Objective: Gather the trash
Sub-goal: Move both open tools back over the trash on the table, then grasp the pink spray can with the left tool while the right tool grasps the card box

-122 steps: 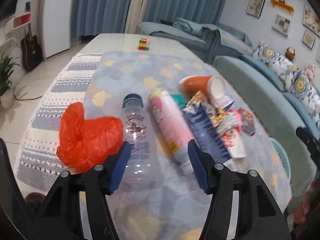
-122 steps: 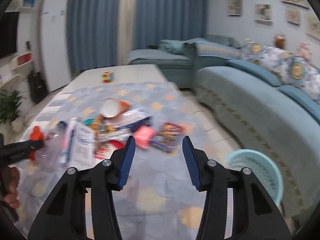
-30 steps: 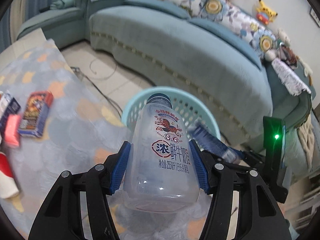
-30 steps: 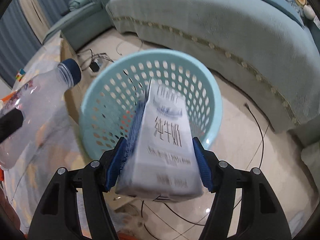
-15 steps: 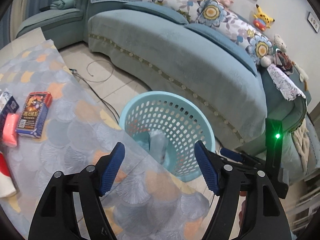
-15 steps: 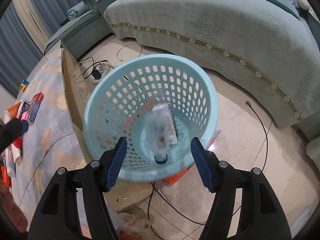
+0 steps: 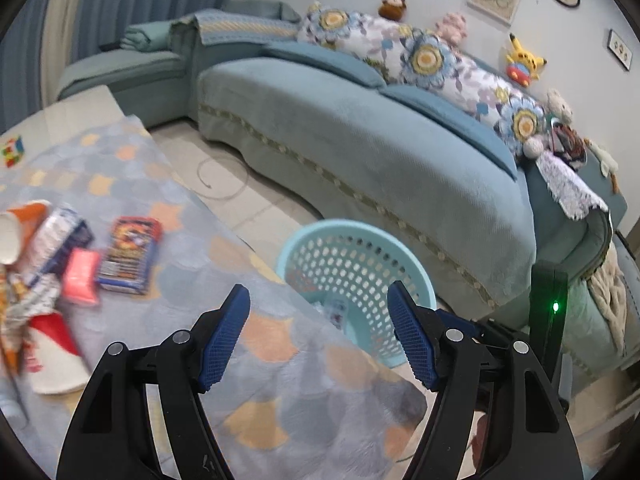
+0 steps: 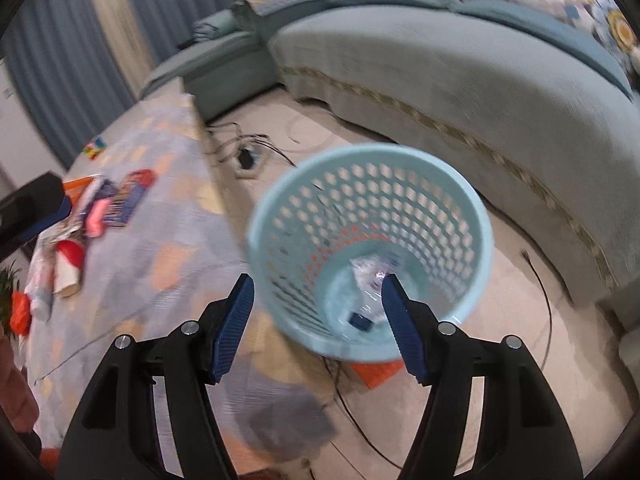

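A light blue perforated basket [image 7: 352, 227] [image 8: 440, 208] stands on the floor between the table corner and the sofa. At its bottom lies a clear bottle [image 8: 370, 280] with a blue cap, and a bit of white carton shows beside it. My left gripper [image 7: 318, 300] is open and empty above the table corner, short of the basket. My right gripper [image 8: 316, 284] is open and empty above the basket's near rim. On the patterned tablecloth [image 7: 280, 380] lies more trash: a red and blue packet [image 7: 132, 256], a pink packet [image 7: 82, 276], an orange cup [image 7: 20, 228] and a white and red cup [image 7: 56, 348].
A long teal sofa [image 7: 380, 152] with flowered cushions curves behind the basket. Cables and a plug [image 8: 248, 156] lie on the tiled floor by the table edge. A colour cube [image 7: 12, 152] sits far back on the table. The right gripper's body, with a green light [image 7: 555, 307], stands at the right.
The left gripper let go of the clear bottle and the right one let go of the white carton; both dropped into the basket. Both grippers then rose and drew back.
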`<state>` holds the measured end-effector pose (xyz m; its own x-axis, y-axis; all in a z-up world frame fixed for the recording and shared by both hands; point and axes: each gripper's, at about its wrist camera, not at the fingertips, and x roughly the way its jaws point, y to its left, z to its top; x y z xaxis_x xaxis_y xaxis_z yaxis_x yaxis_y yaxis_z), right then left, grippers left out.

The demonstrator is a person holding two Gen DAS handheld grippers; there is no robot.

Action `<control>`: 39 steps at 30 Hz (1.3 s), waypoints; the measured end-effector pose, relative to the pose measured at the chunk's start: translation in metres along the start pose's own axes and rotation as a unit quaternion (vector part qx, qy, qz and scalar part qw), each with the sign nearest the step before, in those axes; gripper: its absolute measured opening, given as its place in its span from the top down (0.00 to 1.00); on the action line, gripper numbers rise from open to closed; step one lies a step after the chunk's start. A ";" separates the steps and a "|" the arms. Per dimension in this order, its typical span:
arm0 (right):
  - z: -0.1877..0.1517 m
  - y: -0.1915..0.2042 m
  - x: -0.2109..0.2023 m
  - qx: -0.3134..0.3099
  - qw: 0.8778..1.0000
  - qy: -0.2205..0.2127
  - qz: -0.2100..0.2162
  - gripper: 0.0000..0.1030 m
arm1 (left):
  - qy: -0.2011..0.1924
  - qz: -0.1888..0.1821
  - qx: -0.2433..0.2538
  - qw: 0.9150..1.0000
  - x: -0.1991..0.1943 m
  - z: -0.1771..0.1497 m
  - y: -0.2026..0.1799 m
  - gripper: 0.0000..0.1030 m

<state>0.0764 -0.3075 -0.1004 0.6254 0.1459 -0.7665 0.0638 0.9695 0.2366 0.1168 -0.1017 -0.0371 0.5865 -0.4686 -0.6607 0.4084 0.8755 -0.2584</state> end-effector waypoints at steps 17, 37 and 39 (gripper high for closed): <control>0.025 0.137 -0.004 -0.121 0.988 -0.048 0.078 0.39 | -0.096 0.240 -0.138 0.956 -0.160 -0.031 0.169 0.20; 0.074 0.241 0.116 -0.094 0.994 -0.007 0.060 0.39 | -0.045 0.266 -0.247 0.931 -0.117 -0.087 0.295 0.22; 0.076 0.241 0.125 -0.082 0.995 0.001 0.063 0.39 | -0.045 0.258 -0.246 0.933 -0.114 -0.088 0.295 0.26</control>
<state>0.2289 -0.0702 -0.0938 0.6192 0.2679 -0.7381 -0.1429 0.9628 0.2296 0.1090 0.2206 -0.0999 0.6821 0.0426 -0.7300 -0.3021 0.9255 -0.2282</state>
